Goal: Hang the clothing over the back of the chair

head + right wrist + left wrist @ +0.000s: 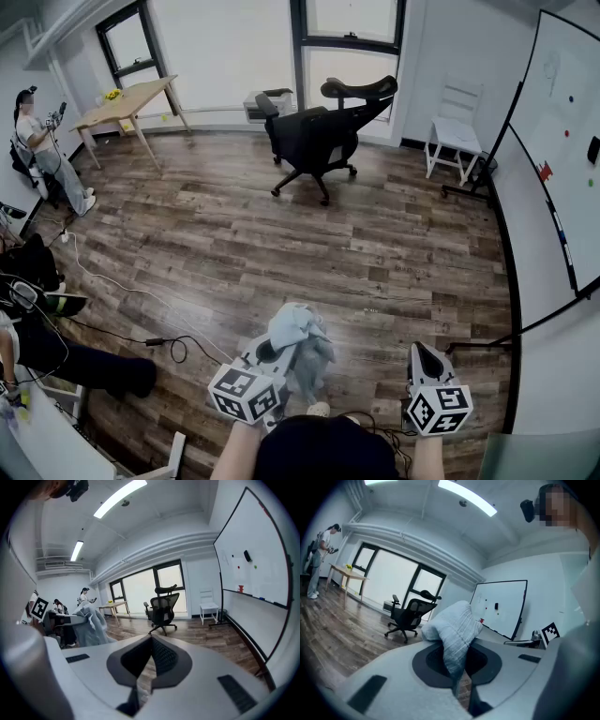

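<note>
A black office chair [319, 136] stands far across the wooden floor, near the windows. My left gripper [279, 347] is low in the head view and shut on a bunched light blue-grey garment [302, 339], which bulges above the jaws and hangs below them. In the left gripper view the garment [457, 630] is pinched between the dark pads, with the chair [410, 613] well beyond it. My right gripper [420, 352] is beside it to the right, shut and holding nothing. The right gripper view shows its pads meeting [151, 641], the chair [163, 611] ahead and the garment [91, 625] at the left.
A wooden table [127, 103] stands at the back left, with a person [42, 141] beside it. A white chair [457, 131] and a whiteboard on a stand [558, 150] line the right side. Cables [122, 291] run over the floor at the left, near another seated person [56, 356].
</note>
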The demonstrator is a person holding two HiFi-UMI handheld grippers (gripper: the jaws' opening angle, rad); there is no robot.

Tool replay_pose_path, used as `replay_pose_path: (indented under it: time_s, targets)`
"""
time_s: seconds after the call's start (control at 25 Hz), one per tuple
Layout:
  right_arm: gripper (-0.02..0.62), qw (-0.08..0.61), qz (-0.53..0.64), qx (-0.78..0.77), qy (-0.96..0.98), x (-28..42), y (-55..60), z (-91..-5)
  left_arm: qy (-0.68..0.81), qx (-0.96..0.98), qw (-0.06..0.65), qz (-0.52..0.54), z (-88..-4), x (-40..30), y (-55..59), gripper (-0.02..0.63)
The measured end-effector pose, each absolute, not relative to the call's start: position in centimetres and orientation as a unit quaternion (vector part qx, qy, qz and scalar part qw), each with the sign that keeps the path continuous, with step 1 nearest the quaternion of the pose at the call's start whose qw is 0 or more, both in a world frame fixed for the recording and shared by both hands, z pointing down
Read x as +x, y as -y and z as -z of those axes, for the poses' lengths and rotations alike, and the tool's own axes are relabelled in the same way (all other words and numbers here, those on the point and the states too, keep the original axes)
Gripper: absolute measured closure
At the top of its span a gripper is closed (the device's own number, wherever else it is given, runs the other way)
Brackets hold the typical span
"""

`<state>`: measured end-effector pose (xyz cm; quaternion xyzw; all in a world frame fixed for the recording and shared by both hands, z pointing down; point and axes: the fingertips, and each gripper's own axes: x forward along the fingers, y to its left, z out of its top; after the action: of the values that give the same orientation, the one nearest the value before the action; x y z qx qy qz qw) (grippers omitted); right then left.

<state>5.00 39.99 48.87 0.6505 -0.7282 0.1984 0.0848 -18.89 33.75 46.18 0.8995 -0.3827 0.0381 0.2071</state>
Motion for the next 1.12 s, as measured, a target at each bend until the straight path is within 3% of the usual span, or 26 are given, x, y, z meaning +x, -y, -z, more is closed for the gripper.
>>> replay_pose_path:
  time_s: [1.12]
  targets:
    - [0.595, 0.028, -0.190, 0.668, 0.719, 1.5, -44.3, -47.4, 0.403, 0.894, 0.194, -0.013, -45.1, -22.9, -39.2, 0.578]
